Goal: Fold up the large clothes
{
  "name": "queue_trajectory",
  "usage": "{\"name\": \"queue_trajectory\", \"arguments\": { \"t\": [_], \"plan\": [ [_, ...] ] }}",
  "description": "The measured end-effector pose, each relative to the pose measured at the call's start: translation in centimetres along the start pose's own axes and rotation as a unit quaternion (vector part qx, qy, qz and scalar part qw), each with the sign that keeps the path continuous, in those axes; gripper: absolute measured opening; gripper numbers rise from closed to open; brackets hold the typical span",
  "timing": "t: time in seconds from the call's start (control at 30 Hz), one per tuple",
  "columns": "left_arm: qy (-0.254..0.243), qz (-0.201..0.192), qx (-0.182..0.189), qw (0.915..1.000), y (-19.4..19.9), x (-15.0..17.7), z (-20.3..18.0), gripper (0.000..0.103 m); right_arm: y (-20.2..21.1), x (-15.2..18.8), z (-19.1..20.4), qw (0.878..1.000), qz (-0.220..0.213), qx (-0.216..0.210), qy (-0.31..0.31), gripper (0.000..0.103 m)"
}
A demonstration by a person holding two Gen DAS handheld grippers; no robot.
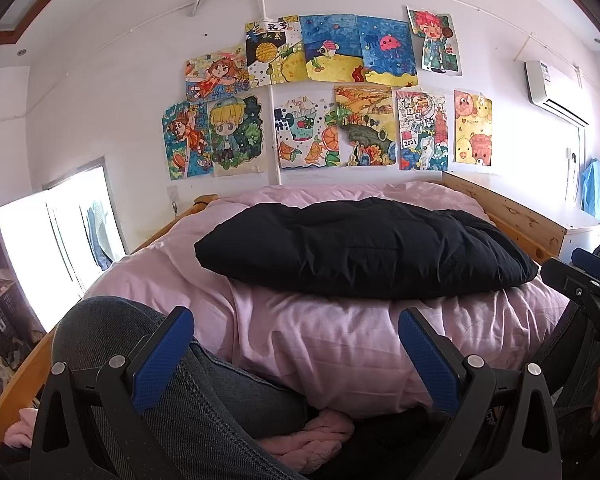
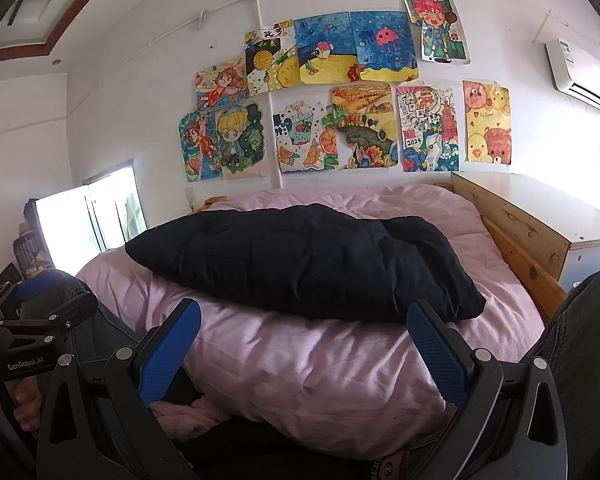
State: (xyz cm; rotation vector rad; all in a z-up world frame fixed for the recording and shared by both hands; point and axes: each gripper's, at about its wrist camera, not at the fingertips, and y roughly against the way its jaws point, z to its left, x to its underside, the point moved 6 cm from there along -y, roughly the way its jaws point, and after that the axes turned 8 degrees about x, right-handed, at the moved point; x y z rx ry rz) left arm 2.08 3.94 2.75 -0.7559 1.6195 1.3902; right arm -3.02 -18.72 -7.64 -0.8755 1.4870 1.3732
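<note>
While spread wide with nothing between the blue pads, left gripper (image 1: 296, 356) hovering low at the near edge of the bed (image 1: 512, 216), over a knee in dark denim (image 1: 172, 360). Right gripper (image 2: 304, 356) likewise wide apart and empty, held just beside the left one at the same near edge. Each tool partly visible in the other's view: right one at the right border of the left wrist view, left one at the left border of the right wrist view, with fingers of a hand (image 2: 24, 404) wrapped round its handle.

Black padded garment (image 1: 364, 248) lying folded into a thick, long bundle on the pink duvet (image 1: 320, 340), across the middle of the bed, nearer the foot than the headboard side, touched by neither gripper. Right end of the bundle just behind the right gripper's right finger in the right wrist view; contact not clear there.

Pink knitted fabric (image 1: 320, 432) bunched below the duvet's near edge. Children's drawings (image 1: 328, 96) taped on the white wall behind the bed, air conditioner (image 1: 552, 88) high at the right, bright window (image 1: 56, 236) at the left, white cabinet (image 2: 540, 208) along the bed's right edge.
</note>
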Motion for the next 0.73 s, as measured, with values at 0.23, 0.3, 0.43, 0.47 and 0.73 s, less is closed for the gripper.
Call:
{"name": "queue_trajectory", "arguments": {
  "t": [0.23, 0.3, 0.43, 0.47, 0.73],
  "plan": [
    [0.001, 0.000, -0.001, 1.0000, 0.0, 0.1, -0.1, 0.103, 0.0, 0.1, 0.8, 1.000, 0.002, 0.001, 0.001, 0.102],
    [0.000, 0.000, -0.001, 1.0000, 0.0, 0.1, 0.0, 0.103, -0.1, 0.2, 1.2, 1.000, 0.002, 0.002, 0.001, 0.102],
    [0.000, -0.001, 0.000, 1.0000, -0.1, 0.1, 0.1, 0.103, -0.1, 0.2, 1.6, 1.000, 0.003, 0.003, -0.001, 0.102],
    [-0.001, -0.001, -0.001, 1.0000, -0.2, 0.0, 0.1, 0.103, -0.1, 0.2, 1.3, 1.000, 0.002, 0.003, -0.001, 0.102],
    [-0.001, 0.004, -0.002, 1.0000, -0.5, 0.4, 0.4, 0.103, -0.1, 0.3, 1.7, 1.000, 0.003, 0.004, -0.002, 0.102]
  ]
}}
